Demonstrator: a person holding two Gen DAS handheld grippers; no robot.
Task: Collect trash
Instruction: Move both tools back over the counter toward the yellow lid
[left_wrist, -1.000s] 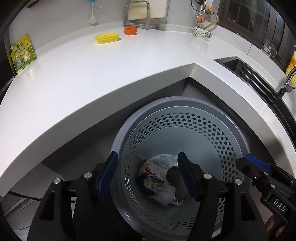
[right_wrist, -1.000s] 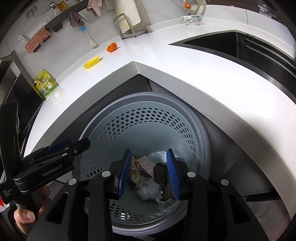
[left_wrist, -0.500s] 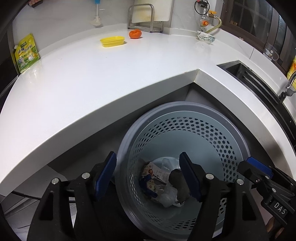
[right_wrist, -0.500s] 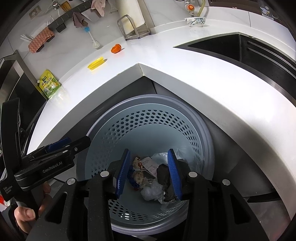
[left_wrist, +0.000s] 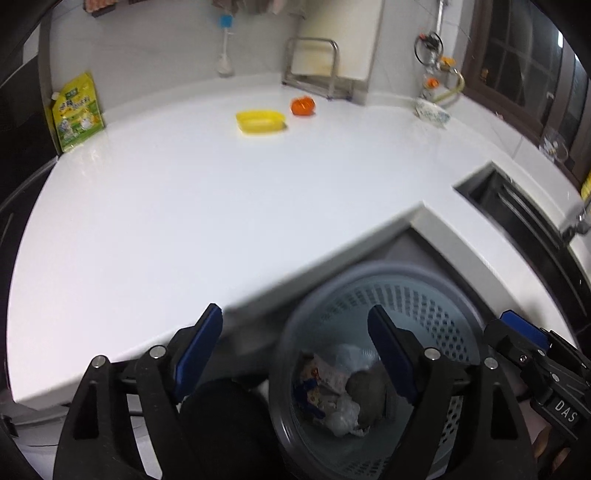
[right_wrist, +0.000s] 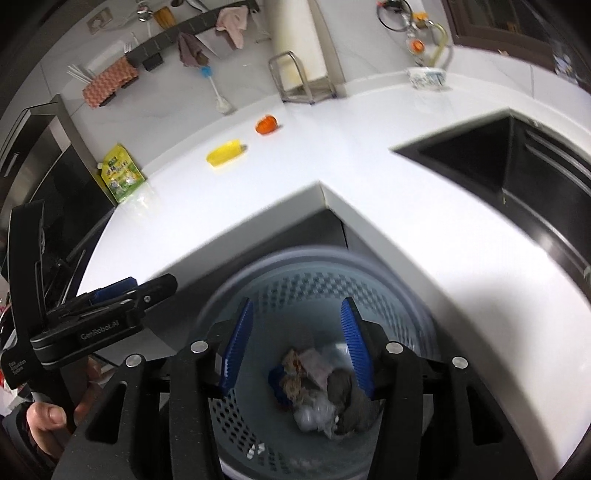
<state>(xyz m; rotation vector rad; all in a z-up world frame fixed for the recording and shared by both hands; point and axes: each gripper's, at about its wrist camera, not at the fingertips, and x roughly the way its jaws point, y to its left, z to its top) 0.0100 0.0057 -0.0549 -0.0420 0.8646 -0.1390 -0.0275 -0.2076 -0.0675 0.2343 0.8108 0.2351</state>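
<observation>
Both grippers hang spread and empty over the perforated bin.

The left gripper and right gripper have just been opening, with nothing between their jaws. The trash, wrappers and crumpled plastic, lies at the bottom of the bin, which stands under the inner corner of the white counter.

Perforated bin is motion-blurred in both views; its near rim is hidden behind the gripper bodies and cut by the bottom edge. Trash pile at the bin's bottom: smeared, single items not identifiable. Sink right of the bin runs out of frame. Pouch print unreadable.
</observation>
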